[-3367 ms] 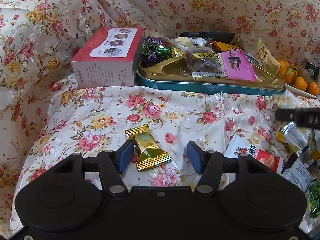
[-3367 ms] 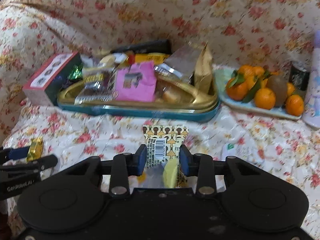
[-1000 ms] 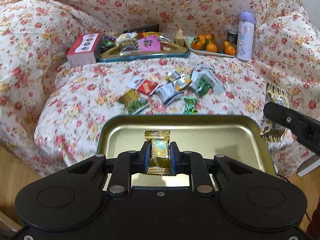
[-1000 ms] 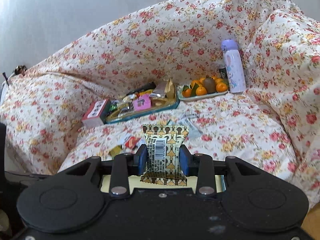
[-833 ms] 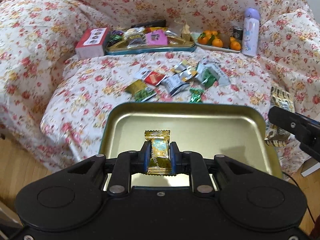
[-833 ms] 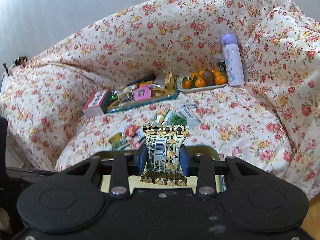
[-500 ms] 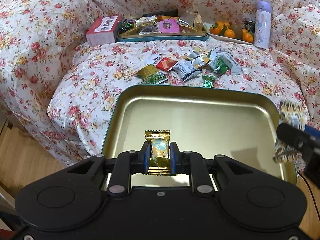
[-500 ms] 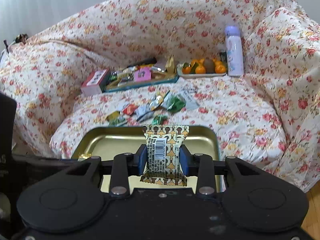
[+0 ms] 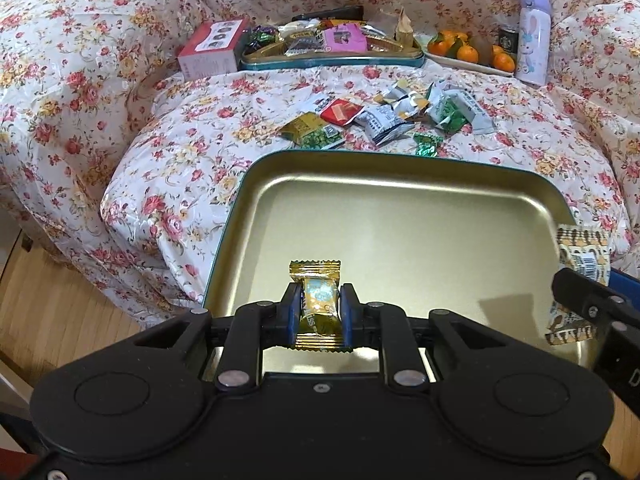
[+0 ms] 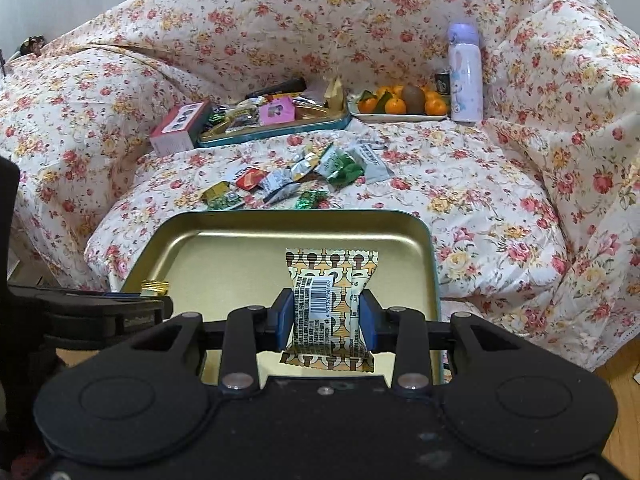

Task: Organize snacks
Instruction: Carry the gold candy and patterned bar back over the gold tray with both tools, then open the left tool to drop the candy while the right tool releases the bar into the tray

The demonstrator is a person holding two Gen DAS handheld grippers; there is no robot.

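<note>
My left gripper [image 9: 319, 312] is shut on a gold-wrapped candy [image 9: 318, 306] and holds it above the near left part of an empty gold tin tray [image 9: 400, 216]. My right gripper [image 10: 326, 316] is shut on a brown-and-cream patterned snack packet [image 10: 330, 300] above the same tray [image 10: 240, 248], toward its right side. The packet also shows at the right edge of the left wrist view [image 9: 582, 264]. Several loose snack packets [image 9: 380, 116] lie on the floral sofa seat beyond the tray.
At the back of the seat stand a red-and-white box [image 9: 210, 48], a second tin tray full of snacks [image 9: 332, 46], a plate of oranges [image 9: 468, 52] and a purple-capped bottle [image 9: 532, 36]. Wooden floor [image 9: 52, 312] lies at the left.
Both grippers, each still holding its snack, have drawn back from the sofa and come lower over the gold tray, which now fills more of both views.
</note>
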